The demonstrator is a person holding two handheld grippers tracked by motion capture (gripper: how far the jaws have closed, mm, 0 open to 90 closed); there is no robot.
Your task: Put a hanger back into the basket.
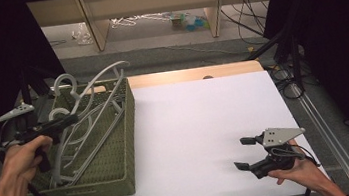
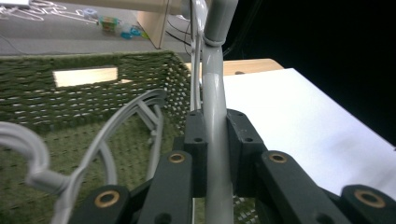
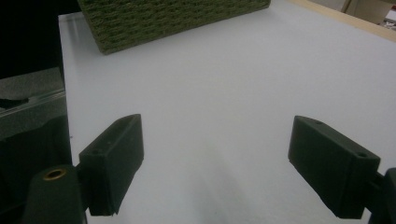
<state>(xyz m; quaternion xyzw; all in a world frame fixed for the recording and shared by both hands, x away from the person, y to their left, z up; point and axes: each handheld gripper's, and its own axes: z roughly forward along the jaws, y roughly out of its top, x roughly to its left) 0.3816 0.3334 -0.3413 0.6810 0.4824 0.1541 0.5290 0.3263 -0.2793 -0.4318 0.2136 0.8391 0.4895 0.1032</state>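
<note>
The grey hanger (image 1: 92, 95) stood tilted in the green woven basket (image 1: 119, 160) at the table's (image 1: 201, 125) left side in the high view, among other hangers, your left hand-held gripper (image 1: 72, 119) on it. Your right hand-held gripper (image 1: 245, 153) rested released near the front right corner.

In the left gripper view, the jaws were clenched on the hanger's bar (image 2: 217, 140) (squarely between the pads).

In the right gripper view, the jaws gaped over bare table (image 3: 224, 102), well apart from the basket (image 3: 159, 18).

Both grippers are black. The right gripper (image 1: 245, 153) has a grey three-cornered plate on top, and the left gripper (image 2: 215, 140) has gold rings at its joints. The person wears dark sleeves.
</note>
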